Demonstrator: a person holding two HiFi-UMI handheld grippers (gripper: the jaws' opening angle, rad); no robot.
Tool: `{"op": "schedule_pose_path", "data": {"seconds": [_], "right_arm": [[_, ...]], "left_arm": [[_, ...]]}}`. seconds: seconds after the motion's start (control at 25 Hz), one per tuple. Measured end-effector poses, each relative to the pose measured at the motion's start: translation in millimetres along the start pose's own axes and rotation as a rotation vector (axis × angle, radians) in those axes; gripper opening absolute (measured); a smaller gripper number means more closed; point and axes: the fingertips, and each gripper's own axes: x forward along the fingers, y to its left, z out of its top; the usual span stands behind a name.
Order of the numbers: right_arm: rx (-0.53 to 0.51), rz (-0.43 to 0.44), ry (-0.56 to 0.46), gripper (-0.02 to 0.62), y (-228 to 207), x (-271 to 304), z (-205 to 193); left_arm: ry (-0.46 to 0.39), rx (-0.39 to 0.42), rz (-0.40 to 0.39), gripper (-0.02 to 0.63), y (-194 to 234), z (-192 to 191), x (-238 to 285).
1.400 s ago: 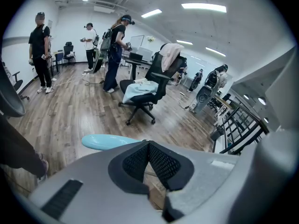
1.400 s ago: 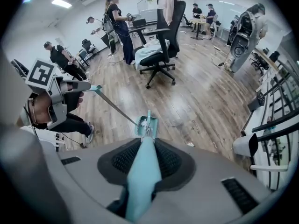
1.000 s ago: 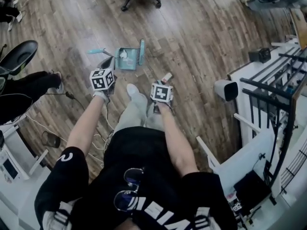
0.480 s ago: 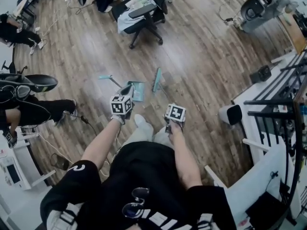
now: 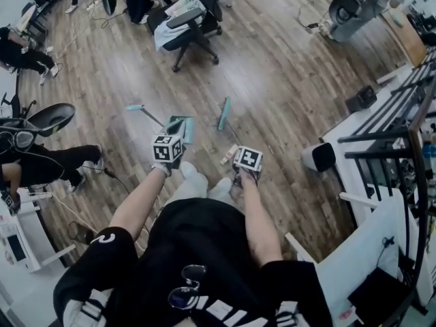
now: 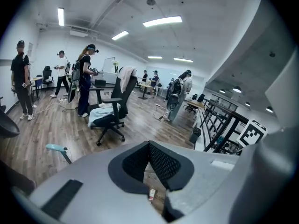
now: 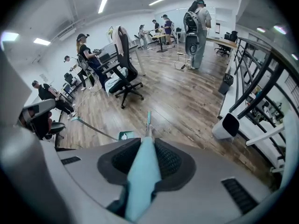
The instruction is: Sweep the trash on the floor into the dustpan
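Note:
A teal broom runs from its head (image 5: 223, 113) on the wood floor back to my right gripper (image 5: 245, 157), which is shut on the teal handle (image 7: 140, 171). The broom head (image 7: 147, 120) shows beyond the jaws. The teal dustpan (image 5: 178, 127) sits on the floor left of the broom head, its long handle (image 5: 139, 109) slanting left. My left gripper (image 5: 172, 137) hovers just by the dustpan, jaws together with nothing between them (image 6: 149, 144). A small piece of trash (image 5: 228, 154) lies between the grippers, near my feet; it also shows under the left jaws as trash (image 6: 151, 193).
A black office chair (image 5: 191, 26) draped with cloth stands beyond the dustpan. A white bin (image 5: 319, 157) and black railing (image 5: 381, 135) are at the right. Seated and standing people (image 5: 41, 159) are at the left and far end. Cables lie on the floor at left.
The head view has tilted up to take in more of the room. The broom head, which was against the dustpan's right side, now lies apart from it to the right.

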Motion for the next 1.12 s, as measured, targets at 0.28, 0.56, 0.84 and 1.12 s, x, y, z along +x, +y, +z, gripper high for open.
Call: {"op": "schedule_pose_path", "data": {"seconds": [0.28, 0.56, 0.84, 1.12], "right_arm": [[0.069, -0.204, 0.102, 0.083, -100, -24, -50], [0.13, -0.339, 0.135, 0.083, -166, -38, -93], [0.189, -0.385, 0.192, 0.084, -174, -21, -147], [0.19, -0.484, 0.275, 0.084, -146, 4, -182]], "left_arm": [[0.029, 0.041, -0.043, -0.003, -44, -13, 8], [0.072, 0.074, -0.105, -0.003, -78, -29, 23], [0.112, 0.073, -0.161, -0.003, -74, -49, 36], [0.172, 0.066, -0.186, -0.003, -22, -69, 44]]}}
